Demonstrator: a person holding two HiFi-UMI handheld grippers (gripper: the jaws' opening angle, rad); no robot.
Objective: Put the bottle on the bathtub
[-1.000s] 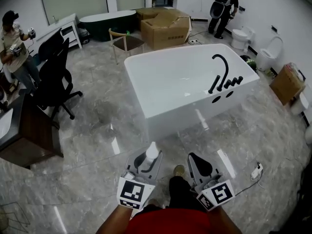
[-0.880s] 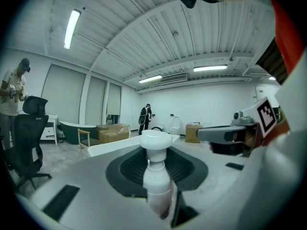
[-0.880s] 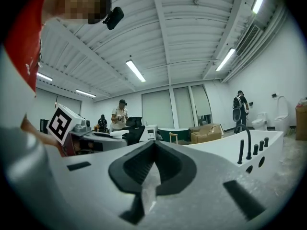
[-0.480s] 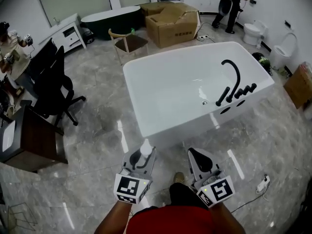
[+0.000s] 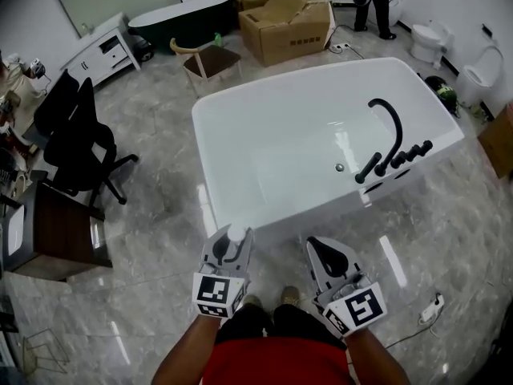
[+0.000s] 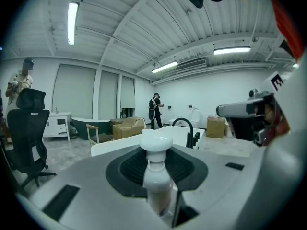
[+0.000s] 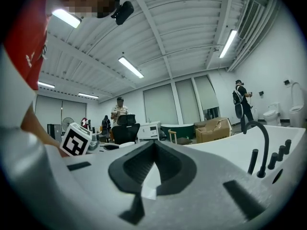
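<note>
1. Pinching a small white plastic bottle with a rounded white cap (image 6: 156,176), the left gripper (image 5: 230,245) holds it upright between its jaws.
2. The bottle hangs over the glossy grey marble floor (image 5: 160,215), near the front wall of the large white rectangular bathtub (image 5: 280,151).
3. The right gripper (image 5: 325,253) has its jaws pressed together on nothing.
4. A curved black faucet (image 5: 390,131) stands at the tub's right end in the head view.
</note>
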